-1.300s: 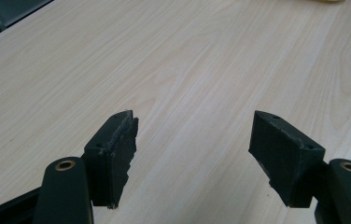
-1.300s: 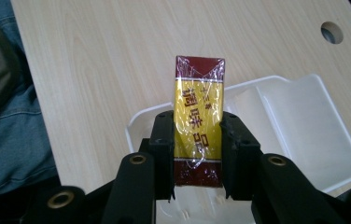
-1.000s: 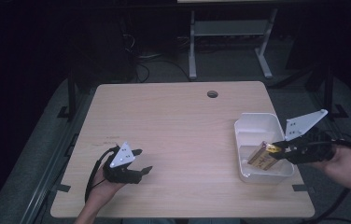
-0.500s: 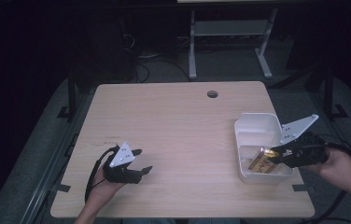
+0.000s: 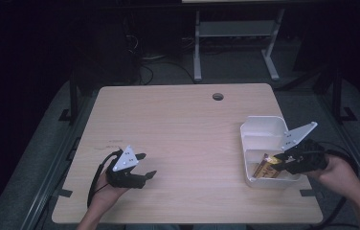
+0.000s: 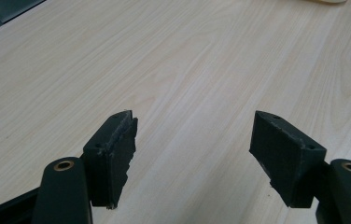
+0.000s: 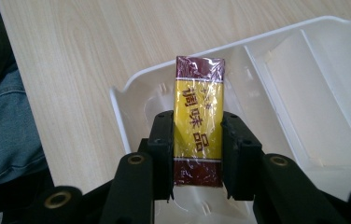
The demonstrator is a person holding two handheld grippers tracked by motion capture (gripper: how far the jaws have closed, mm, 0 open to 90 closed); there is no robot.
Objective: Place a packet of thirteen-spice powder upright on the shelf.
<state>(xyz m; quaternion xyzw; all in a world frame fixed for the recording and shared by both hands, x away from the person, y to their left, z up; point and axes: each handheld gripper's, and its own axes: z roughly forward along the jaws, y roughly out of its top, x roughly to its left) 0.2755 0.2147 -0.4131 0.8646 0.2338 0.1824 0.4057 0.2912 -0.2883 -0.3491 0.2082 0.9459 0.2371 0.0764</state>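
A yellow and maroon foil packet (image 7: pixel 198 107) with printed characters sits between the pads of my right gripper (image 7: pixel 197 116), which is shut on it. Its jaws have just eased open slightly, but the pads still touch the packet's sides. In the high view the packet (image 5: pixel 267 168) is low inside the near compartment of a white divided tray (image 5: pixel 263 125) at the table's right edge, with the right gripper (image 5: pixel 283 162) reaching in from the right. My left gripper (image 5: pixel 145 165) rests open at the front left of the table, its fingers (image 6: pixel 113 154) spread over bare wood.
The light wooden table (image 5: pixel 183 124) has a round cable hole (image 5: pixel 218 96) near its far edge. The tray's far compartment (image 7: pixel 304 93) holds nothing. A person's leg in blue cloth (image 7: pixel 5 121) lies past the table's edge. Dark floor and a metal stand (image 5: pixel 235 33) lie beyond.
My right gripper has come down with the packet, from above the tray into its near compartment. The left gripper has kept still.
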